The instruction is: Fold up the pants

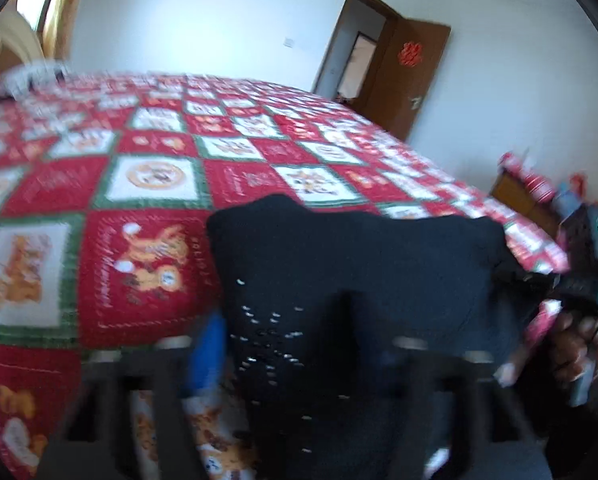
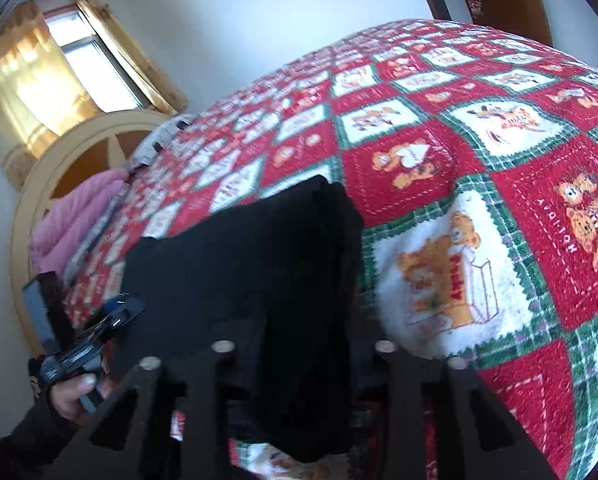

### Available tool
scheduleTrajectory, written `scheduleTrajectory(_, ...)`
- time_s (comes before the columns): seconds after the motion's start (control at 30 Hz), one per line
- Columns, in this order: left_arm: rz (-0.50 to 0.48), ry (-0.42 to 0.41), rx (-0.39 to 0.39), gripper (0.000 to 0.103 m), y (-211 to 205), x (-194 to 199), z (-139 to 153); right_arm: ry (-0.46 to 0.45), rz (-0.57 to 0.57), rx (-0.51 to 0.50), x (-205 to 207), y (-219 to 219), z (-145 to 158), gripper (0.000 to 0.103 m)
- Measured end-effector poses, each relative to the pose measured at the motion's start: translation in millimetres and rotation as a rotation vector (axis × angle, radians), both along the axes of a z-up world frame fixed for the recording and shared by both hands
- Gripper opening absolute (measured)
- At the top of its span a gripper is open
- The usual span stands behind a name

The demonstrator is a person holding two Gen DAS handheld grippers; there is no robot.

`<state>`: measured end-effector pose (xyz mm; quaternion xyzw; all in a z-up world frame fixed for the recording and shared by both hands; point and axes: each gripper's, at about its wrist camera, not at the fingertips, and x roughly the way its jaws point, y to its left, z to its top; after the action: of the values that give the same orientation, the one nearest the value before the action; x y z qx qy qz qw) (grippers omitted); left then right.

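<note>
The black pants [image 1: 359,264] hang stretched between both grippers above the red patchwork quilt [image 1: 139,184]. My left gripper [image 1: 295,344] is shut on the pants' left part, where small silver studs [image 1: 267,340] show. My right gripper [image 2: 303,360] is shut on the other end of the pants [image 2: 259,264]. Each gripper appears in the other's view: the right one at the far right of the left wrist view [image 1: 587,280], the left one at the lower left of the right wrist view [image 2: 87,340], both held by hands. Fingertips are hidden in the cloth.
The quilt [image 2: 479,160] covers a wide bed. A pink blanket [image 2: 75,220] lies by the curved headboard [image 2: 59,160]. A brown door [image 1: 403,76] stands open at the far wall. A wooden nightstand [image 1: 515,192] with clutter is beside the bed.
</note>
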<state>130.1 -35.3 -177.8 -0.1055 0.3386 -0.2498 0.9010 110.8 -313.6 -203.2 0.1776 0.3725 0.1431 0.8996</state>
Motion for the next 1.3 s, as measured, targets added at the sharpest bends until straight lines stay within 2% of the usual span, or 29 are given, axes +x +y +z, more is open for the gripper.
scheduleTrajectory(0.03, -0.001, 0.009, -0.015, 0.041, 1.8, 1.0, -0.1, -0.019, 0.009, -0.017, -4.0, 4.5, 4.3, 0.027)
scheduleTrajectory(0.1, -0.009, 0.012, -0.026, 0.028, 2.3, 0.7, -0.5, -0.063, 0.029, -0.091, -12.7, 20.0, 13.5, 0.027)
scheduleTrajectory(0.2, -0.017, -0.001, -0.028, 0.016, -0.3, -3.6, 3.1, -0.090, 0.034, -0.117, -18.9, 28.2, 19.7, 0.026)
scheduleTrajectory(0.43, -0.008, -0.014, -0.066, 0.012, 9.4, -9.5, 15.0, -0.109, 0.023, -0.089, -22.1, 28.0, 36.1, 0.025)
scheduleTrajectory(0.63, 0.033, -0.062, -0.101, 0.011, 36.4, -12.5, 36.0, -0.140, 0.071, -0.106, -13.8, 45.0, 57.9, 0.025)
scheduleTrajectory(0.73, 0.064, -0.086, -0.097, 0.011, 53.9, -9.9, 45.1, -0.146, 0.118, -0.104, 4.2, 62.1, 68.1, 0.025)
scheduleTrajectory(0.83, 0.113, -0.120, -0.048, 0.011, 74.6, -7.0, 54.5, -0.150, 0.169, -0.109, 28.4, 83.7, 75.3, 0.025)
scheduleTrajectory(1.3, 0.344, -0.146, 0.002, 0.011, 180.1, 22.1, 64.8, -0.142, 0.366, -0.097, 144.0, 219.5, 93.2, 0.025)
